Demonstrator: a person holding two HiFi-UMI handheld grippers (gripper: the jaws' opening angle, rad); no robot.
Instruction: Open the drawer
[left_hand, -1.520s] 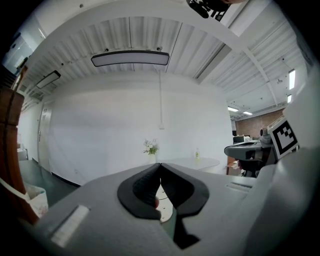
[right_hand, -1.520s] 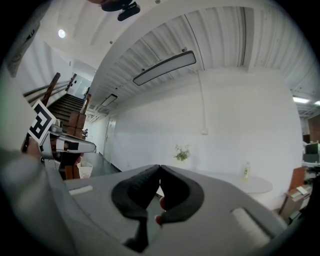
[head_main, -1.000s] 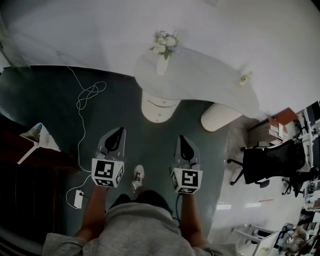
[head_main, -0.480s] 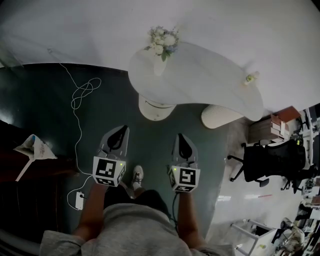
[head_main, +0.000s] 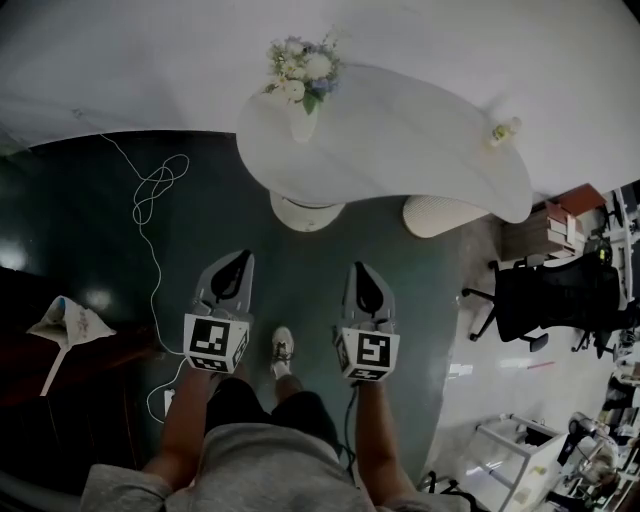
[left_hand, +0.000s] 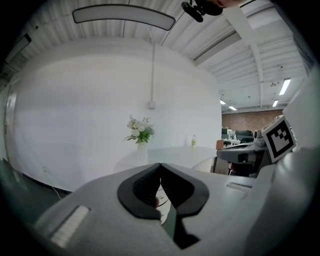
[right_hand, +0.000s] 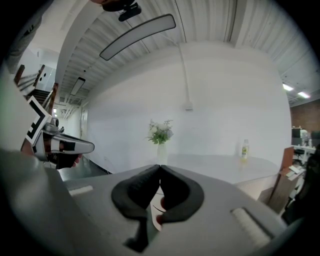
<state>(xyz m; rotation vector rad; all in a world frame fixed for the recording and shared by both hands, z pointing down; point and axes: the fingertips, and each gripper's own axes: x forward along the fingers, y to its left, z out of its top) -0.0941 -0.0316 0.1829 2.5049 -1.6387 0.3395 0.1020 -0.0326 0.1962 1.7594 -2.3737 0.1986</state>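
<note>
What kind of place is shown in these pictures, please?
Probably an office reception or lounge area: a curved white table bearing a vase of flowers, and a black office chair nearby.

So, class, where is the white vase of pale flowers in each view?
Head view: white vase of pale flowers, top centre, on the curved white table.
Left gripper view: vase left of centre, above the jaws.
Right gripper view: vase centre, above the jaws.
Shared landmark: small yellowish bottle on that table.

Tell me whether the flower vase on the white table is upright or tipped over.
Upright: the vase stands straight on the white table, with the flowers rising from its top.
</note>
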